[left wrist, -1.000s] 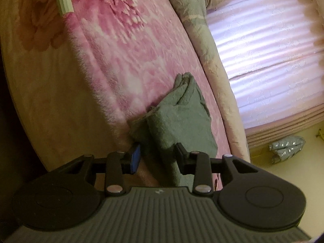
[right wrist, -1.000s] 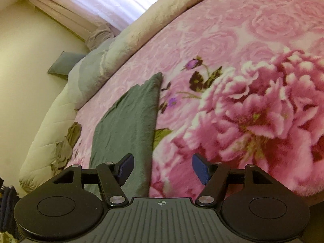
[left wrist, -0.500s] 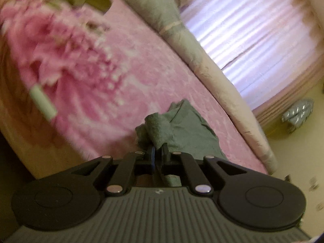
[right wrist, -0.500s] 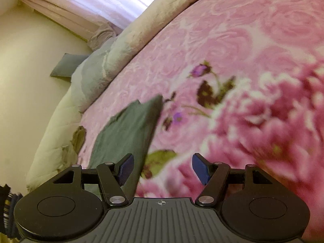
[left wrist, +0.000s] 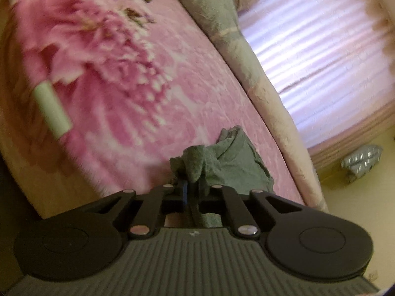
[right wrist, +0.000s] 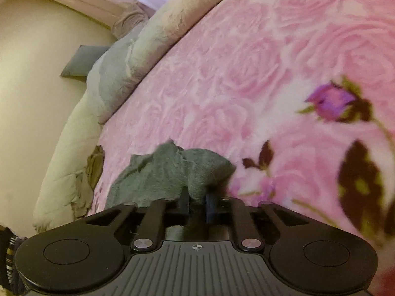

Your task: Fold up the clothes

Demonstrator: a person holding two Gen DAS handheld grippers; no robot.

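Observation:
A grey-green garment (left wrist: 232, 165) lies crumpled on the pink floral blanket (left wrist: 138, 79). My left gripper (left wrist: 191, 186) is shut on a bunched edge of it, which sticks up between the fingers. In the right wrist view the same garment (right wrist: 167, 172) lies ahead and left. My right gripper (right wrist: 197, 199) is shut on its near edge, and a fold of the cloth bulges over the fingertips.
A beige and grey rolled duvet (left wrist: 249, 56) runs along the far side of the bed, also in the right wrist view (right wrist: 116, 79). Behind it hang light curtains (left wrist: 318, 49). A pale green strip (left wrist: 51, 108) lies on the blanket. A grey cushion (right wrist: 81, 61) leans on the wall.
Both grippers have closed on the garment: the left about half a second ago, the right just now. The flat garment is now lifted and bunched at both held edges.

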